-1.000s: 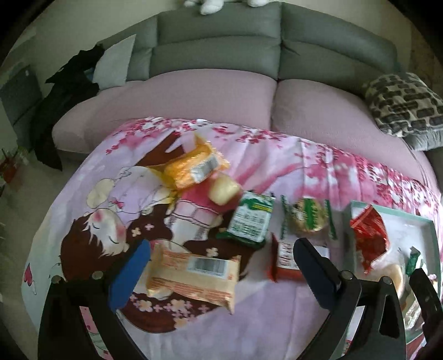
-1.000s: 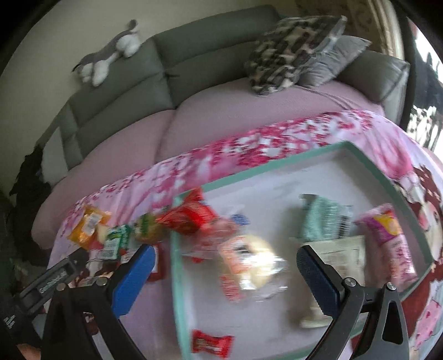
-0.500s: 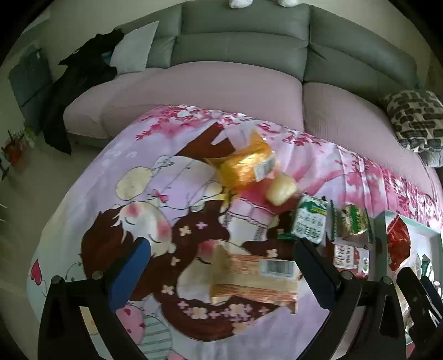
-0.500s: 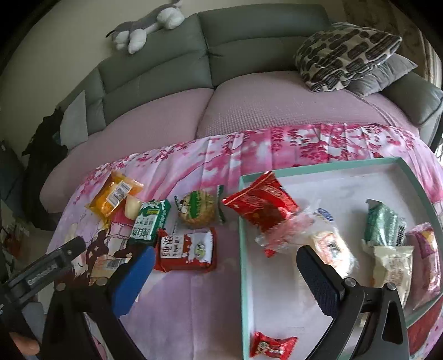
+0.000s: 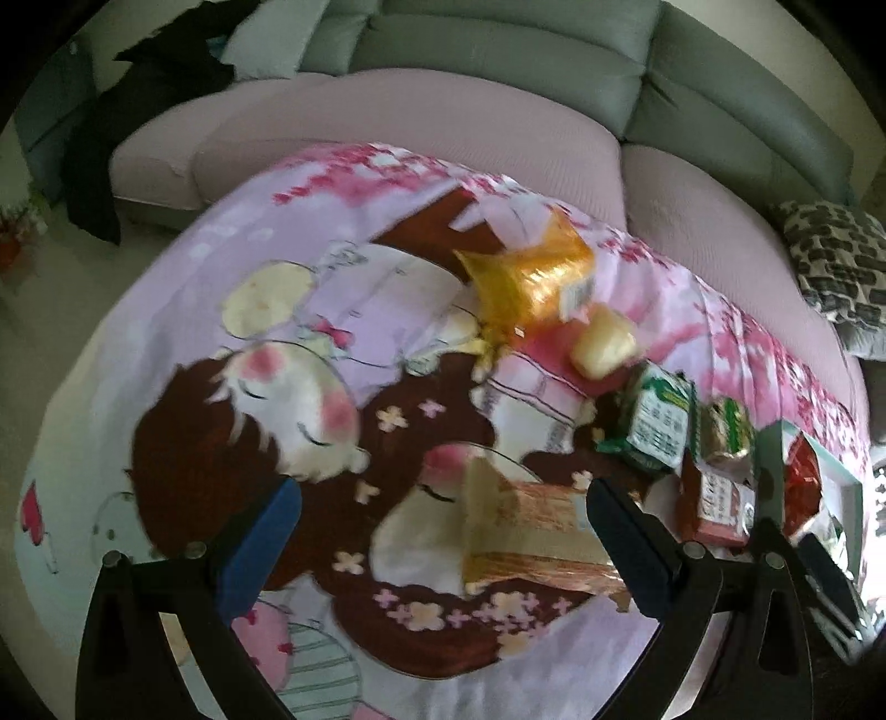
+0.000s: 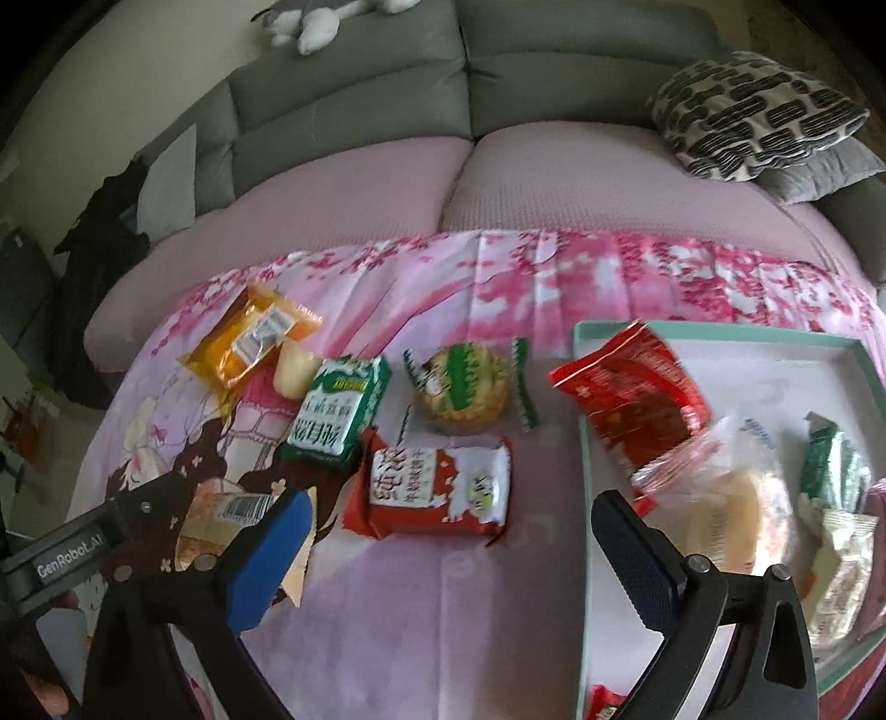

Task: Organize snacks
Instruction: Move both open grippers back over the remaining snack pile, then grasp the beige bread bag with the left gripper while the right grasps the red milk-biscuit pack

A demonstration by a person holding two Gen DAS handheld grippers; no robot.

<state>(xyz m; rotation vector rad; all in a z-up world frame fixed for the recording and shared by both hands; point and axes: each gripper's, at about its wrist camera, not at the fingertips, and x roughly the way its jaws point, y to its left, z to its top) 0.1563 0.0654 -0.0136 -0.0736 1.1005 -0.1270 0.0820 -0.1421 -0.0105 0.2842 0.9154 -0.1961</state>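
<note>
Loose snacks lie on a pink cartoon cloth. In the right wrist view: an orange packet [image 6: 252,343], a pale yellow piece [image 6: 298,368], a green-white packet [image 6: 338,412], a round cake in green wrap [image 6: 464,387] and a red-white packet [image 6: 434,487]. A teal-rimmed white tray [image 6: 587,387] holds a red bag [image 6: 637,393] and several other snacks. My right gripper [image 6: 446,559] hangs open just in front of the red-white packet. My left gripper [image 5: 443,540] is open over the cloth, with a tan wafer pack [image 5: 531,531] by its right finger, which hides one end. The orange packet [image 5: 531,279] lies farther off.
A grey sofa with pink seat cushions [image 6: 554,171] runs behind the cloth. A patterned pillow [image 6: 753,111] sits at the right, a plush toy [image 6: 326,16] on the backrest, dark clothing [image 5: 138,105] at the left. The other gripper's arm [image 6: 83,543] crosses the lower left.
My right gripper has swung left from over the tray to the loose snacks. My left gripper has shifted left, so the snacks now sit at the right of its view.
</note>
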